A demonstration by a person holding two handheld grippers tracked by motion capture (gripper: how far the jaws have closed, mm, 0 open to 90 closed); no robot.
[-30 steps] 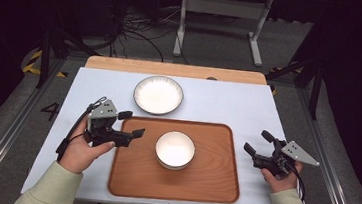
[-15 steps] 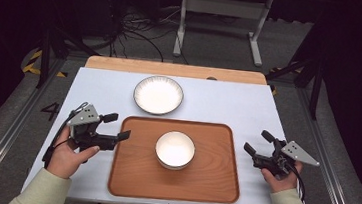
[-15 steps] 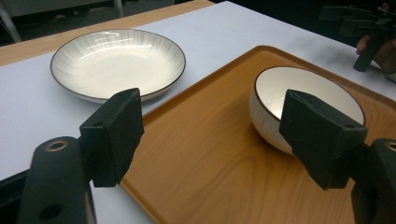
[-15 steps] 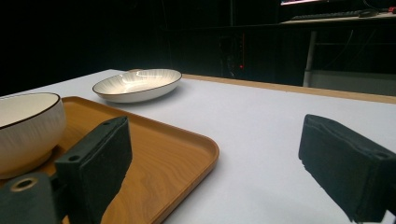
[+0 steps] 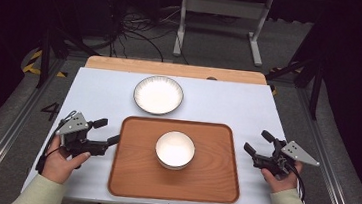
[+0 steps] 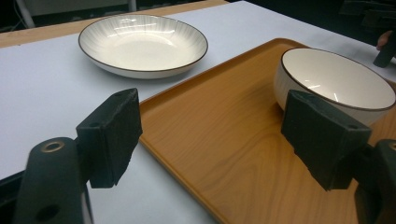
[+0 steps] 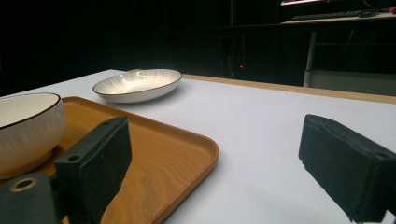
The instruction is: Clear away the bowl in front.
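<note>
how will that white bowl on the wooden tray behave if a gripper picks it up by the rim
The bowl looks like glazed ceramic: probably stiff, fairly heavy and breakable if dropped. Its glossy surface may slip between the foam pads. Its base seems narrower than its rim, so a push up high could tip it or slide it across the tray.

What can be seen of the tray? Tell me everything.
The tray is a brown, wood-grained rectangle with rounded corners and a low raised rim. It lies flat on the white table, near the person's edge. A white bowl stands upright on its middle. A plate sits beyond it, apart. The left gripper hovers open by its left edge.
</note>
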